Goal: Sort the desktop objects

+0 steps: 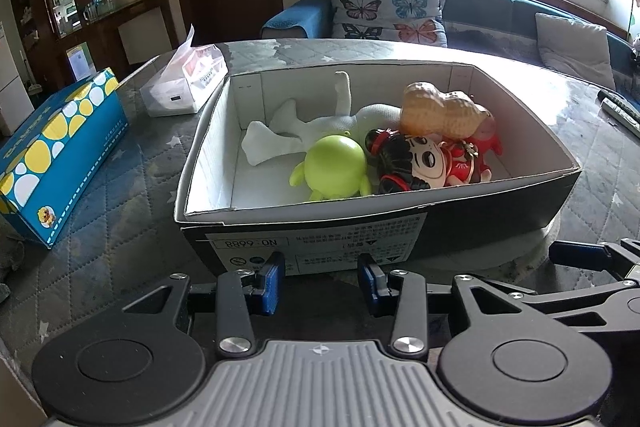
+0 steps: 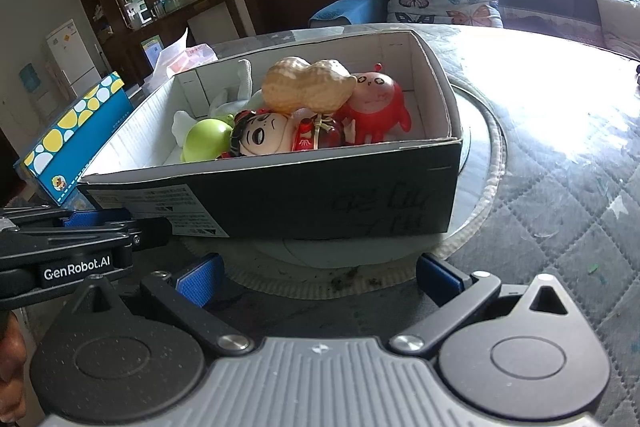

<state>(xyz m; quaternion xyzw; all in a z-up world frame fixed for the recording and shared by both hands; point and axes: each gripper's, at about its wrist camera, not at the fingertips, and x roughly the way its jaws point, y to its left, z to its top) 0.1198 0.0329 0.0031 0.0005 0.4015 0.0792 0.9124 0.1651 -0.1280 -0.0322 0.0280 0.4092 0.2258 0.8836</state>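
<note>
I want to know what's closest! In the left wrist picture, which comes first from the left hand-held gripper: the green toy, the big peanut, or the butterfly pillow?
From the left hand-held gripper, both jaws open and empty:
1. Green toy, in the box, towards its near wall.
2. Big peanut, lying on top of the other toys, further back and right.
3. Butterfly pillow, on the sofa beyond the table.
</note>
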